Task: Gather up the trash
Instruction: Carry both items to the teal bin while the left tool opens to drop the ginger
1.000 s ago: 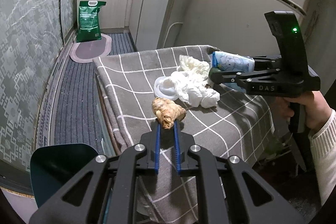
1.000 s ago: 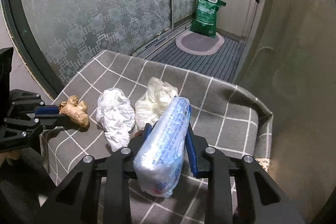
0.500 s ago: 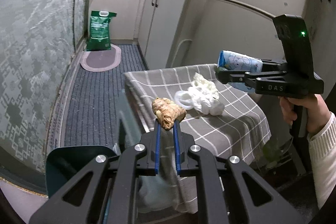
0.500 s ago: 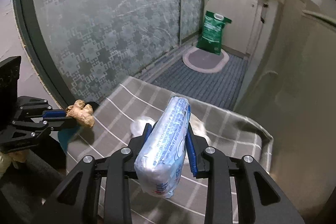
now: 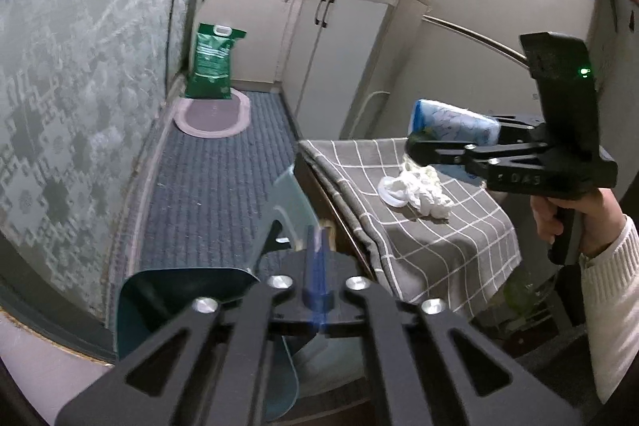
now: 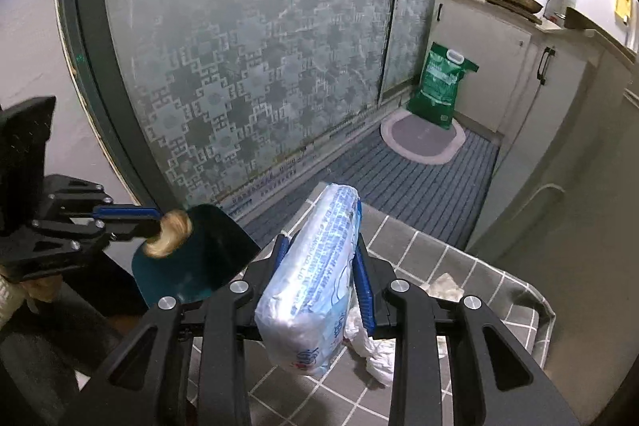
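- left gripper [image 5: 317,230]: jaws pressed right together, all motion blur
- ginger [image 6: 167,232] sits at its tips, right over the teal bin [image 6: 215,246]. It's too smeared to tell if it's still pinched
- right gripper [image 6: 319,222]: clamped narrow on a tissue pack [image 6: 311,290], held up above the table [image 5: 439,246]
- crumpled tissue [image 5: 423,186] lying on the checked cloth, under that pack
- green bag [image 5: 211,66] way back on the floor by the cabinets

Ginger root [image 6: 167,236] now off table, over teal bin [image 6: 191,258].
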A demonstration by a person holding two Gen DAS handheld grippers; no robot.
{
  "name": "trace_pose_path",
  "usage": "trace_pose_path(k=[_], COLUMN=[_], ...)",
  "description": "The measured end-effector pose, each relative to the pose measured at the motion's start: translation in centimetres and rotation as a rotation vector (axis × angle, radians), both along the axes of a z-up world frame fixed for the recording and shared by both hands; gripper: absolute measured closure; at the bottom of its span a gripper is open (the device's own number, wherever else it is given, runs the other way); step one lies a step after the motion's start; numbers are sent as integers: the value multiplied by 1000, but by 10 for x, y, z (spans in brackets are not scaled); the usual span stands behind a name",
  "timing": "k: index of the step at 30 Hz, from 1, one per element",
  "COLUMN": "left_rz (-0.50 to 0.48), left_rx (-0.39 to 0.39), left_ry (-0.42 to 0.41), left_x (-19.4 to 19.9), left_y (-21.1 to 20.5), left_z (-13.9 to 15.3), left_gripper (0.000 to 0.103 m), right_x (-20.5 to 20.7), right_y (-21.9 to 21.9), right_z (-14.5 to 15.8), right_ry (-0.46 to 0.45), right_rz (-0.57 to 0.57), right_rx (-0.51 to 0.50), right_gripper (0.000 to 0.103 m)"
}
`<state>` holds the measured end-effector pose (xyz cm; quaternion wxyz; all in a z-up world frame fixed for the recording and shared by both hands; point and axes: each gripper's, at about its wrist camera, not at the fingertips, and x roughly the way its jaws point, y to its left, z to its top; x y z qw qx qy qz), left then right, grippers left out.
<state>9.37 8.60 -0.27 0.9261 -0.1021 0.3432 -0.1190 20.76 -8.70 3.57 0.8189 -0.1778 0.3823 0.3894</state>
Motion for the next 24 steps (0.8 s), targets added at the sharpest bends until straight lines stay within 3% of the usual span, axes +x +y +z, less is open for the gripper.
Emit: trace_pose_path(k=[5,13,24], left_rz=[33,73,145], left_rx=[64,86,107], left_ry=[82,82,99], left_x=[7,-3,-21], left_y=[6,22,60], left_z=[-27,-23,-26], left_gripper=[103,103,103], right_x=[-1,-9,-33], right_y=[9,24,89], right_z=[-10,-3,-8], right_ry=[14,25,40], right_rz=[7,54,176], right_rx=[-31,10,4], right_gripper=[72,72,72])
